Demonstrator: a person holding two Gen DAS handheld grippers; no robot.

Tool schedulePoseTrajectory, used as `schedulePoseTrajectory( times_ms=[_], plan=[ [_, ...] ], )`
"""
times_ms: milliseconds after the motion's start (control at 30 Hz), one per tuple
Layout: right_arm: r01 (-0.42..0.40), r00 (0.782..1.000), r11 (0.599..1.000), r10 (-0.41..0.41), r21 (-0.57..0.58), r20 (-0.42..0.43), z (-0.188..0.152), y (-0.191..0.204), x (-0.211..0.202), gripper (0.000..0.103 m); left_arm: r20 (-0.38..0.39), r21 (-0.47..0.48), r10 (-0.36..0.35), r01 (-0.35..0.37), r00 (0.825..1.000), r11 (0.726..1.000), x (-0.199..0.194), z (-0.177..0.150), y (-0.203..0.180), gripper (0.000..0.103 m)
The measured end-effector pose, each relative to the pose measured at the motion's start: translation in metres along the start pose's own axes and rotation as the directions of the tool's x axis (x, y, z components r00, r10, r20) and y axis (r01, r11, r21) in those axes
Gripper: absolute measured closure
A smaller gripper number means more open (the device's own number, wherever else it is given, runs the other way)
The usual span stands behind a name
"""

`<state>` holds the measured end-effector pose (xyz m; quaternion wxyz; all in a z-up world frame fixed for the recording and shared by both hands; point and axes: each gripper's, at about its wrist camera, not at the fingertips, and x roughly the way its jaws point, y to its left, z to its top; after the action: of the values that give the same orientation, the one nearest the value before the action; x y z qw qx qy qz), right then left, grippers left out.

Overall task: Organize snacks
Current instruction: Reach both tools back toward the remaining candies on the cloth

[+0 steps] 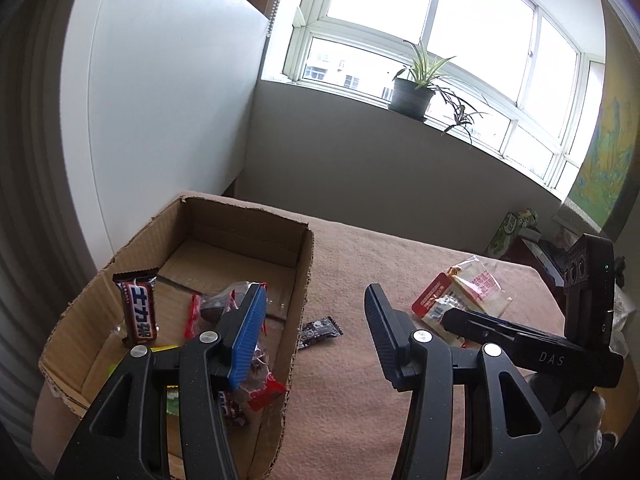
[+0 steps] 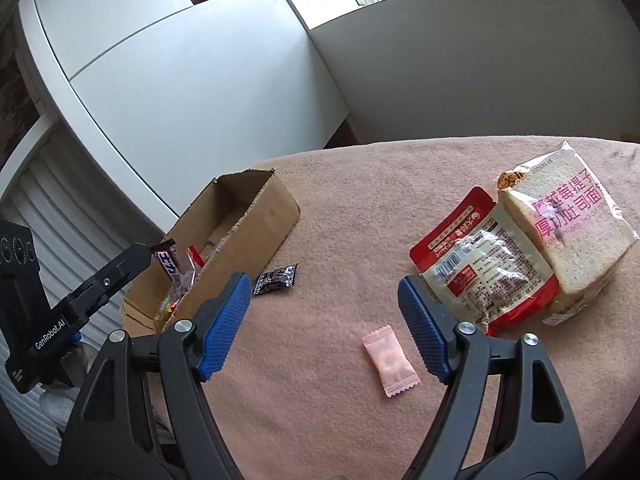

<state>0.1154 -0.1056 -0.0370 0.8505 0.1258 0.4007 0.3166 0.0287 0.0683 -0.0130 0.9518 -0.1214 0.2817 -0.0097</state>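
An open cardboard box (image 1: 224, 220) (image 2: 256, 216) on the pink tablecloth holds several snacks, among them a brown chocolate bar (image 1: 138, 306) (image 2: 168, 262). A small black packet (image 1: 320, 330) (image 2: 276, 278) lies just right of the box. A red pouch (image 2: 484, 256) (image 1: 434, 298) and a bagged bread slice (image 2: 568, 232) (image 1: 480, 284) lie at the right. A pink candy (image 2: 390, 362) lies near my right gripper (image 2: 320, 312), which is open and empty above the cloth. My left gripper (image 1: 316, 304) is open and empty, its left finger over the box.
A white cabinet (image 1: 160, 92) stands behind the box. A potted plant (image 1: 414, 92) sits on the window sill. Green boxes (image 1: 508, 232) and clutter lie beyond the table's far right edge.
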Motion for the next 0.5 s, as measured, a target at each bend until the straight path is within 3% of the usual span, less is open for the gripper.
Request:
schedulePoseTrajectory(
  times_ms=[67,133,233,333,500],
  plan=[
    [-0.028,0.998,1.000,0.028,0.005,-0.050,0.006,0.004,0.016,0.048,0.012,-0.001,0.006,-0.006,1.000,1.000,-0.004,-0.001,0.001,0.053],
    [-0.038,0.994,0.999,0.035,-0.026,-0.102,0.013,0.011,0.034,0.056,0.017,-0.012,0.010,-0.010,1.000,1.000,-0.005,0.000,0.006,0.053],
    [-0.015,0.985,0.996,0.001,-0.084,-0.172,0.024,0.025,0.061,0.059,0.018,-0.021,0.011,-0.010,1.000,1.000,-0.003,0.000,0.012,0.053],
    [-0.012,0.961,0.992,-0.023,-0.125,-0.277,0.033,0.036,0.095,0.070,0.016,-0.035,0.013,-0.012,1.000,0.999,-0.003,0.002,0.020,0.053],
    [0.013,0.931,0.984,-0.077,-0.180,-0.356,0.032,0.047,0.135,0.071,0.028,-0.069,0.017,-0.015,0.999,0.998,-0.007,0.005,0.034,0.053]
  ],
)
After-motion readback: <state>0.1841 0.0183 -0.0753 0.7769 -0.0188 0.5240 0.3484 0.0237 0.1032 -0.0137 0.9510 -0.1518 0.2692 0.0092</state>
